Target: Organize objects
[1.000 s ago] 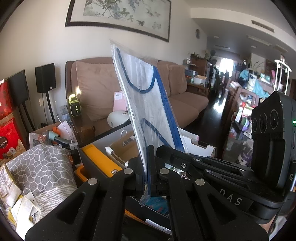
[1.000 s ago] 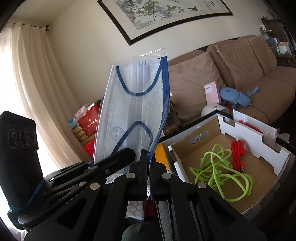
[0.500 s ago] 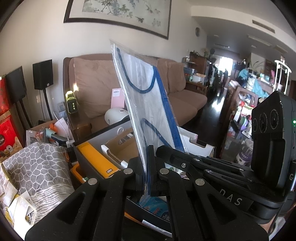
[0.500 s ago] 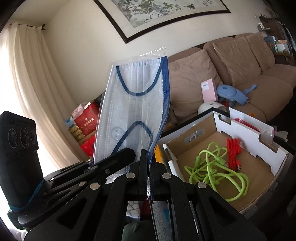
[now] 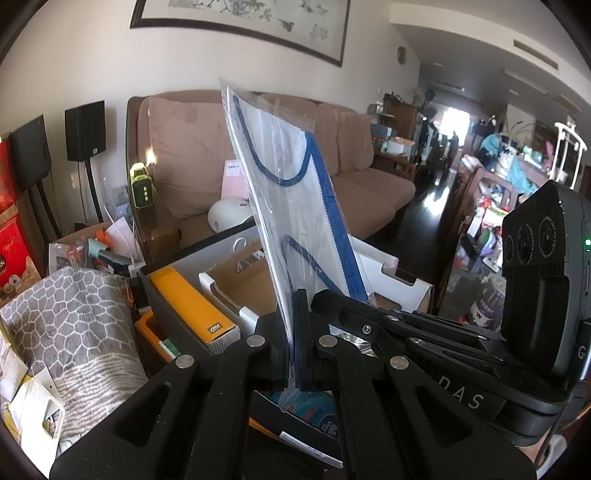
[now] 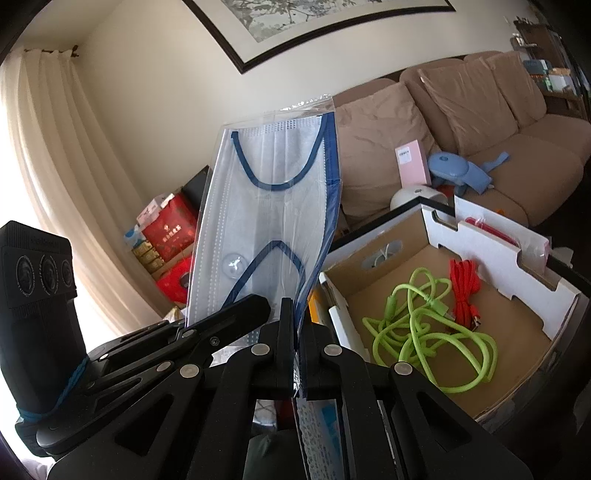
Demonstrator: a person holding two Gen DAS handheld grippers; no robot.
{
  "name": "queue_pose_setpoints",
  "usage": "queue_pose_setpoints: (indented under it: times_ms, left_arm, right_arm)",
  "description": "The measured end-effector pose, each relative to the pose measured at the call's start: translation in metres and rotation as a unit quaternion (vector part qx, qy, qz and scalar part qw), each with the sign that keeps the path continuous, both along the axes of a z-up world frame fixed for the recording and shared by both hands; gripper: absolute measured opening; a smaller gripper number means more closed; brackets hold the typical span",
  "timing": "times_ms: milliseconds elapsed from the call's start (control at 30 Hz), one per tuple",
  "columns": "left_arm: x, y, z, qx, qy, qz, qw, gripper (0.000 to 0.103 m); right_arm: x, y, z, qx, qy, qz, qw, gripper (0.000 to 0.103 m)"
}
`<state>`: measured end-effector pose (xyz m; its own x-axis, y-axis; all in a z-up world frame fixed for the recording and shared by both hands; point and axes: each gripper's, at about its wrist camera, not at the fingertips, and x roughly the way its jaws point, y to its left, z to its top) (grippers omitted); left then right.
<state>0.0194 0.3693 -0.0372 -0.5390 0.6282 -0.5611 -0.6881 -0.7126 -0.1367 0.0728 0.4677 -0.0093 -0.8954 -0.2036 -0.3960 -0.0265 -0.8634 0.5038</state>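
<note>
**Both grippers pinch a bagged face mask above the boxes**

A living room with a tan sofa point(image 5: 207, 155) and a framed painting point(image 6: 332, 22) lies behind. The left gripper point(image 5: 291, 317) and right gripper point(image 6: 295, 325) both pinch the bottom edge of an upright clear bag holding a face mask point(image 6: 273, 210). Just right of it, a cardboard box point(image 6: 491, 243) holds a green cable point(image 6: 424, 328) and a red cable point(image 6: 467, 291).

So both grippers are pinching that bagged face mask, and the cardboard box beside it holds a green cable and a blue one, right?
Nearly. Both grippers pinch the bagged face mask, but in the right wrist view the cardboard box holds a green cable and a red cable, not blue.
</note>
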Motion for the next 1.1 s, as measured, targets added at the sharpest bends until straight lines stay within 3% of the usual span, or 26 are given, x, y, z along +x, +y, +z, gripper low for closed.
queue_pose_setpoints:
  times_ms: [1100]
  left_arm:
    - [-0.020,0.006,-0.033,-0.020,-0.087,0.004,0.9960,0.000]
  right_arm:
    - [-0.019,0.005,-0.029,-0.018,-0.093,0.006,0.996,0.003]
